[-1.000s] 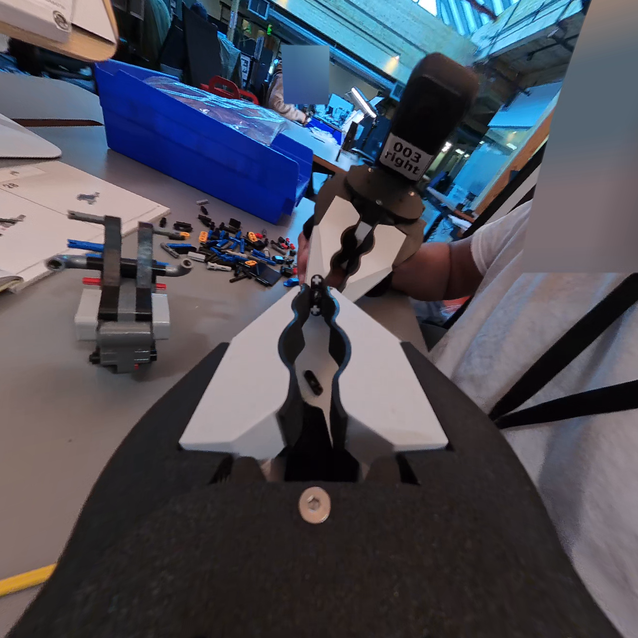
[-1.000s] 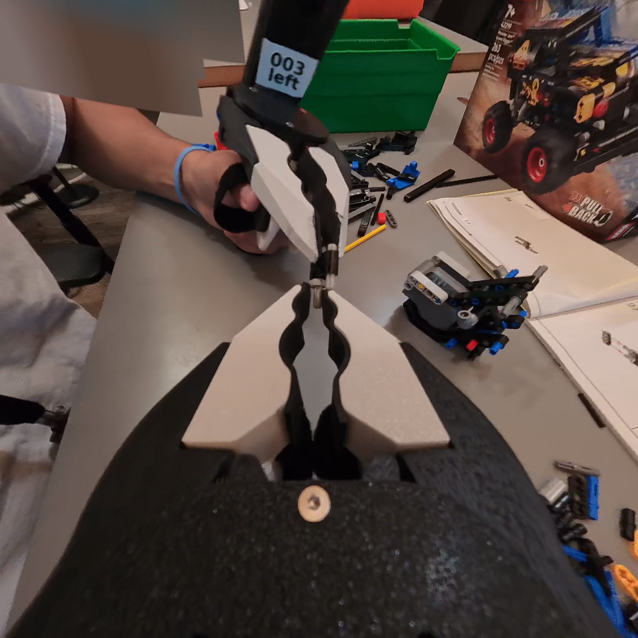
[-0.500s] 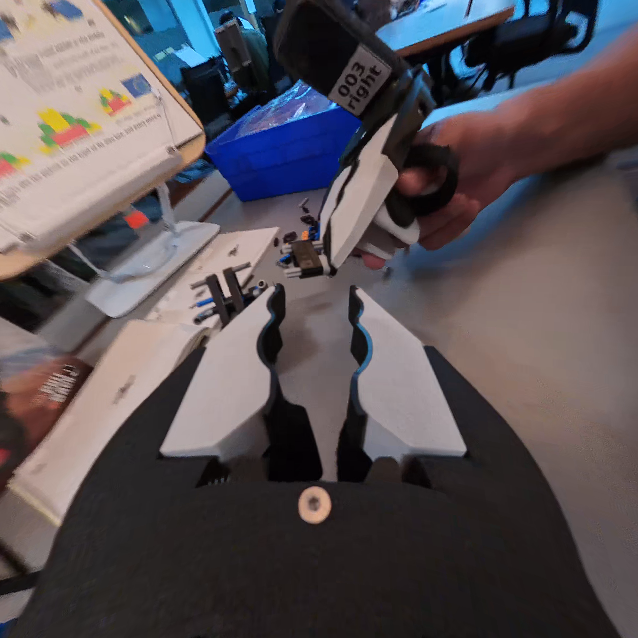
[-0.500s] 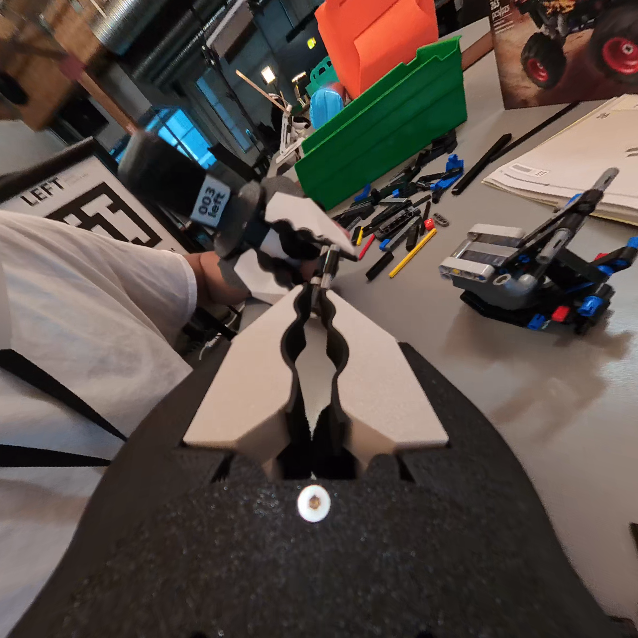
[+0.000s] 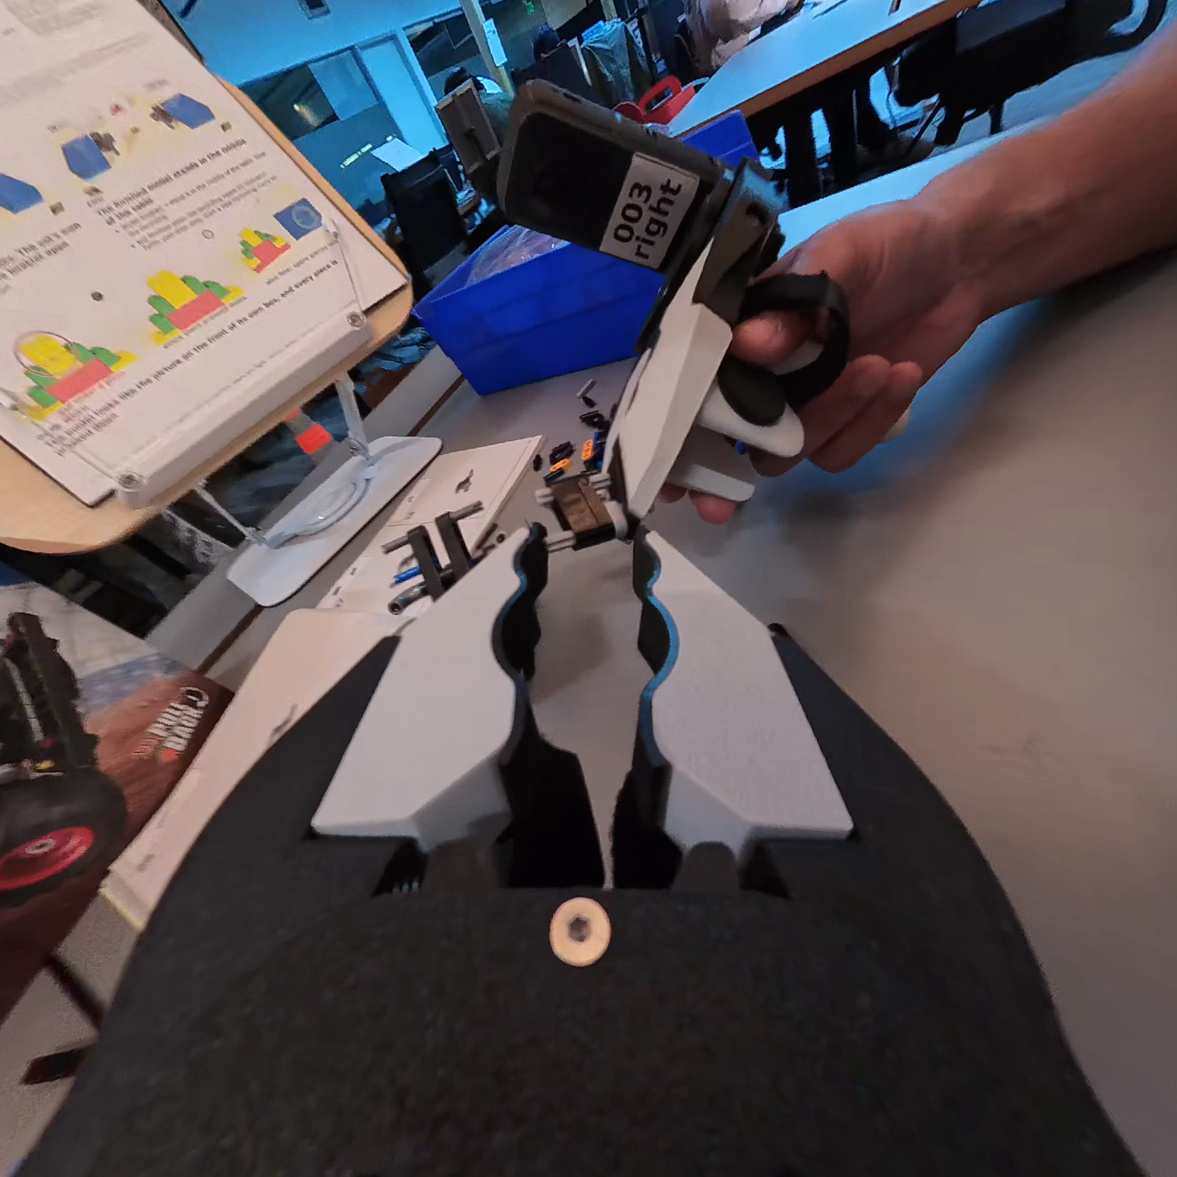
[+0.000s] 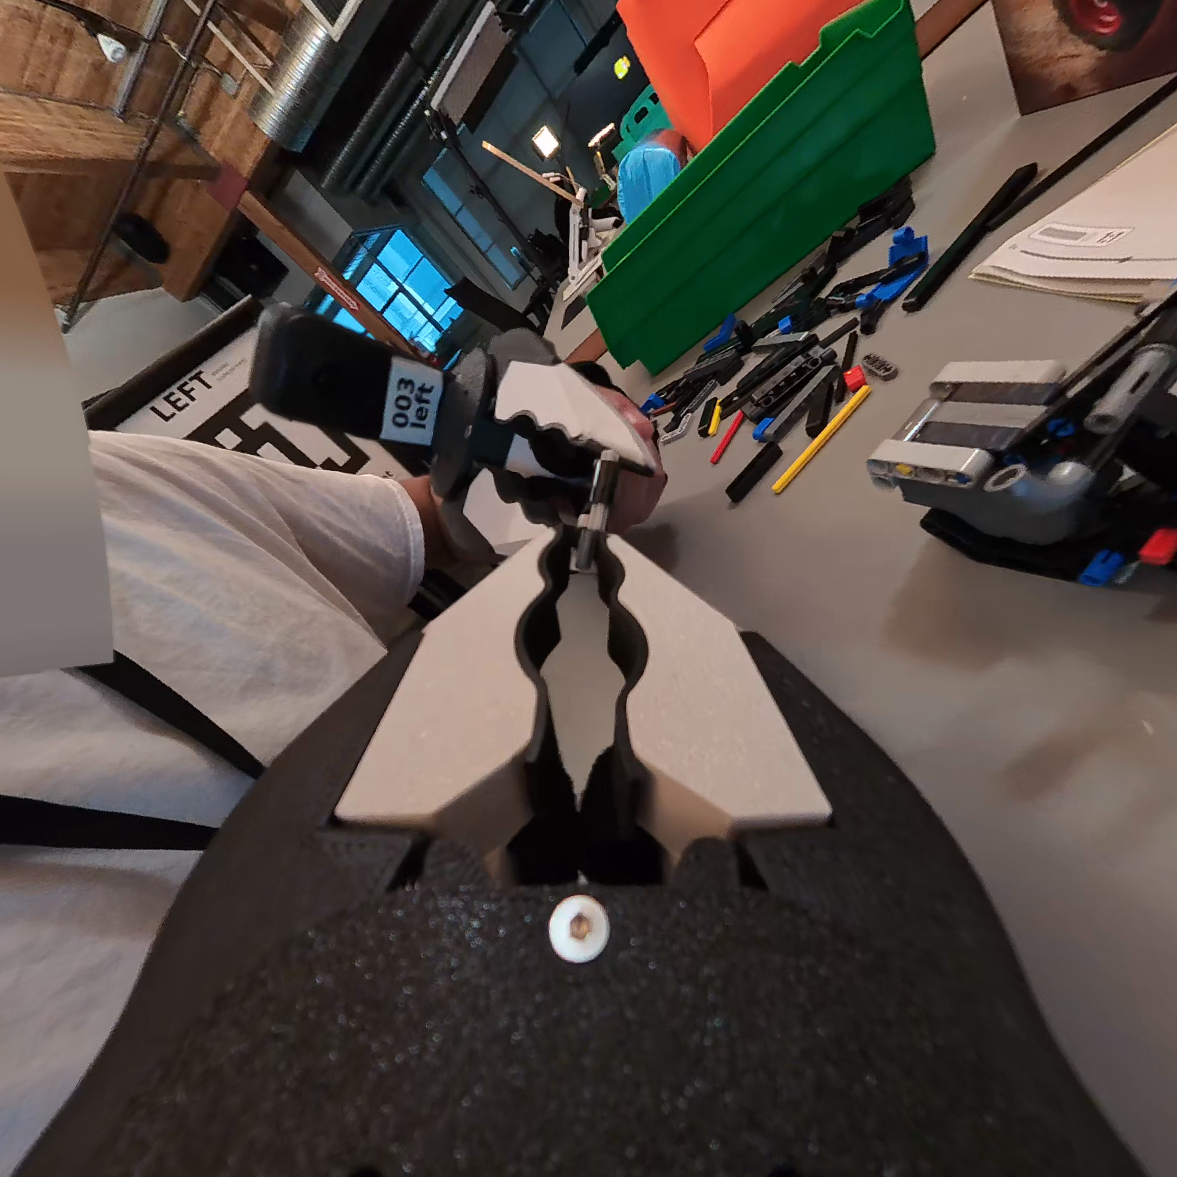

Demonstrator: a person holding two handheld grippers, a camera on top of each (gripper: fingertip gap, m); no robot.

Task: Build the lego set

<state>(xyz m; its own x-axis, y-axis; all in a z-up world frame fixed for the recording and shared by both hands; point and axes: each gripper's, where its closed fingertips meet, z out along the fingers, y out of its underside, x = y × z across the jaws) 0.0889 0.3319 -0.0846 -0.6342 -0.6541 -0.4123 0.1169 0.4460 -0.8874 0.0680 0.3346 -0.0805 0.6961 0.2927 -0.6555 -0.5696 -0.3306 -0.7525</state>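
My right gripper [image 6: 586, 549] is shut on a small black lego piece with grey pins [image 6: 593, 503], held above the table. In the left wrist view the right gripper [image 5: 627, 519] holds that piece [image 5: 579, 513] just beyond my left gripper [image 5: 589, 546], which is open and empty, its jaws on either side of the piece without touching it. The left gripper [image 6: 573, 433] also shows in the right wrist view, just behind the piece. The partly built grey and black model [image 6: 1032, 471] stands on the table to the right; it also shows in the left wrist view [image 5: 439, 557].
Loose lego parts [image 6: 783, 376] lie in front of a green bin [image 6: 764, 210]. More parts [image 5: 573, 446] lie by a blue bin [image 5: 541, 318]. An instruction booklet [image 5: 471, 477], the set's box [image 5: 64, 732] and a sheet on a stand [image 5: 159, 255] are at the left. Both grippers' tips are close together, under 4 cm apart.
My left gripper has opened and let go of the small piece. The right gripper keeps it. Both grippers have tilted and swung, so the views have turned.
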